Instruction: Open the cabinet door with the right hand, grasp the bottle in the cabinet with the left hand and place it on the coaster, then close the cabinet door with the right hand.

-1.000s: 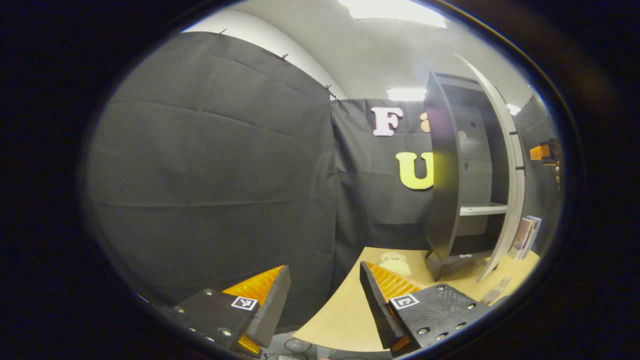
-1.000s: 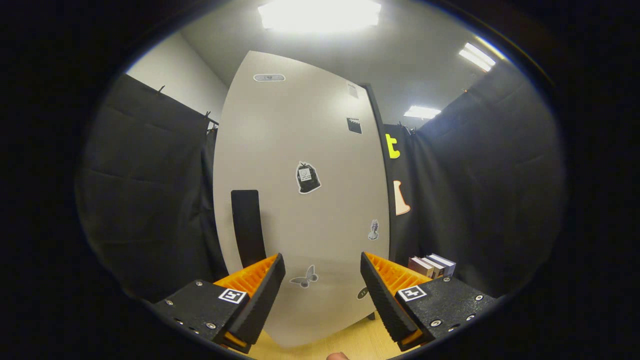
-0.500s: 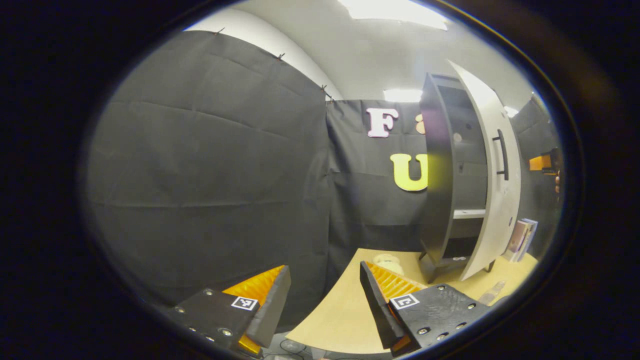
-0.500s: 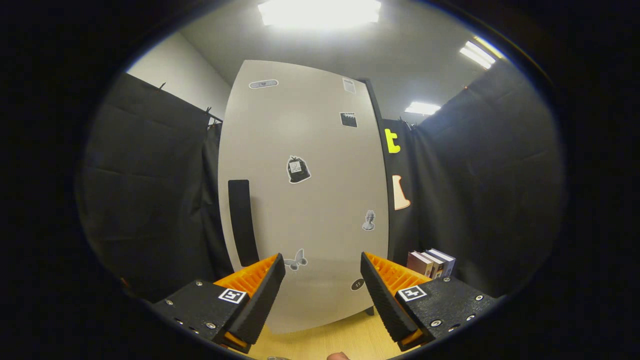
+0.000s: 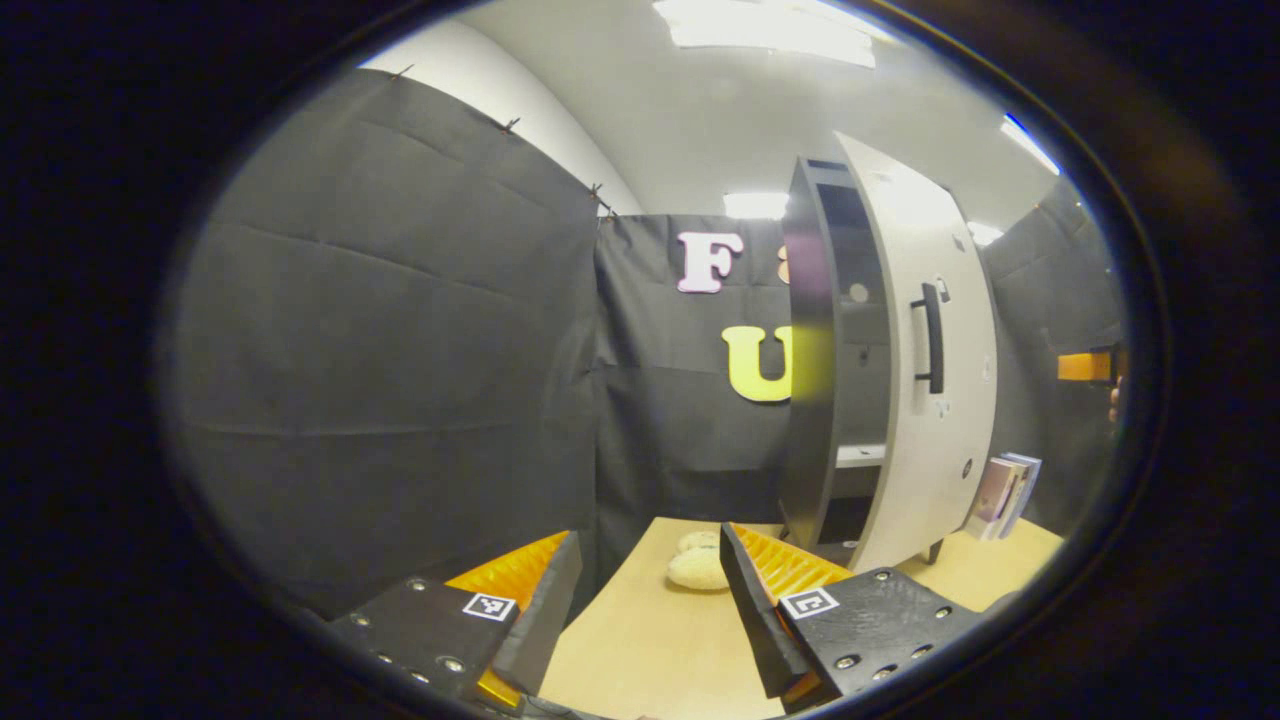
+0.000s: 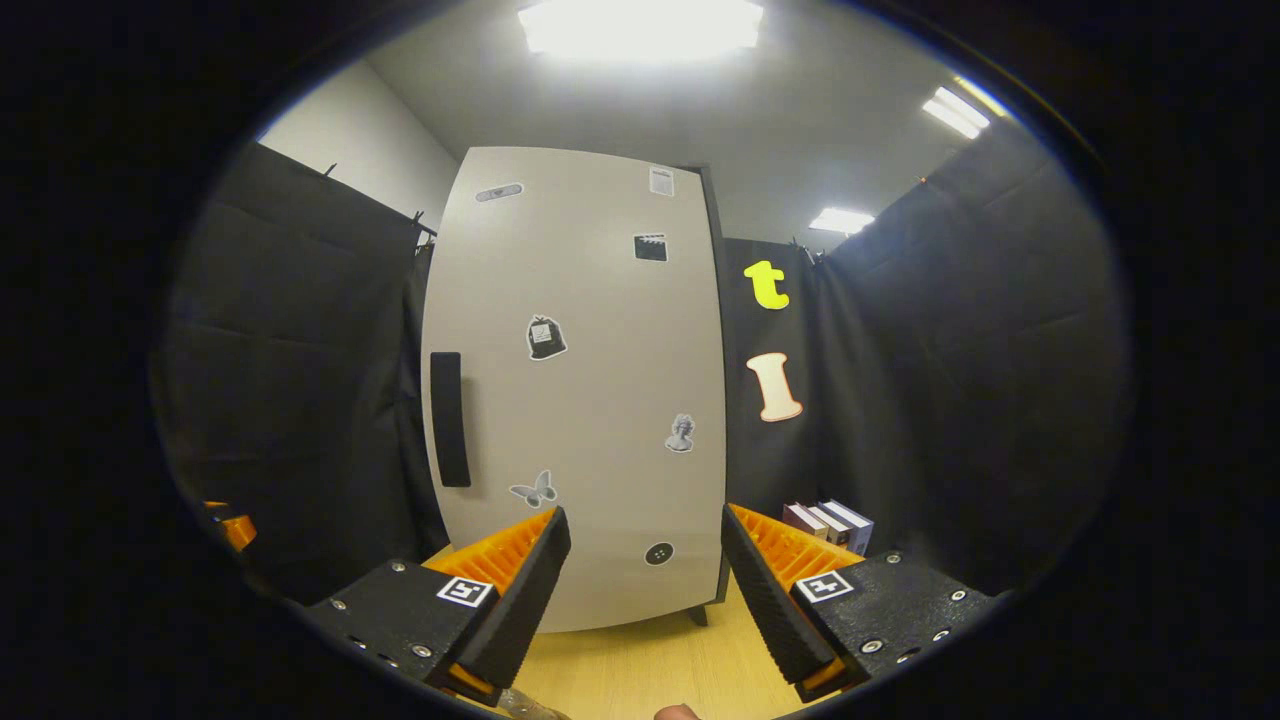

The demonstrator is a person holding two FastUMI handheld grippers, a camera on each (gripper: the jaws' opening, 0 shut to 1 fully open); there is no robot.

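**Door nearly shut, last step almost through**

I judge the job to be in its final step. From my left gripper view the cabinet [image 5: 815,350] stands on the far right of the table, and its door [image 5: 925,340] is swung most of the way over, leaving a narrow dark slot on the left through which I can make out one pale shelf edge [image 5: 860,455] and no bottle on it. In the right gripper view the door [image 6: 580,390] faces me squarely, its dark handle [image 6: 449,418] near the left edge and small stickers scattered across the panel. I cannot confirm the bottle or the coaster: a clear rounded scrap at the very bottom of the right gripper view might be the bottle's top, but it is too cut off to tell. What looks left is closing that last gap.

The room is a booth of black cloth walls under bright ceiling panels. The table [image 5: 650,640] is pale wood. A few books [image 6: 830,522] stand just right of the cabinet, and a fluffy cream thing [image 5: 697,568] lies on the near side, left of the cabinet foot; I cannot say what it is.

My left gripper [image 5: 650,600] has its fingers spread wide, holding nothing, and hangs over the near table edge. My right gripper [image 6: 645,590] is likewise spread wide and empty, apart from the door
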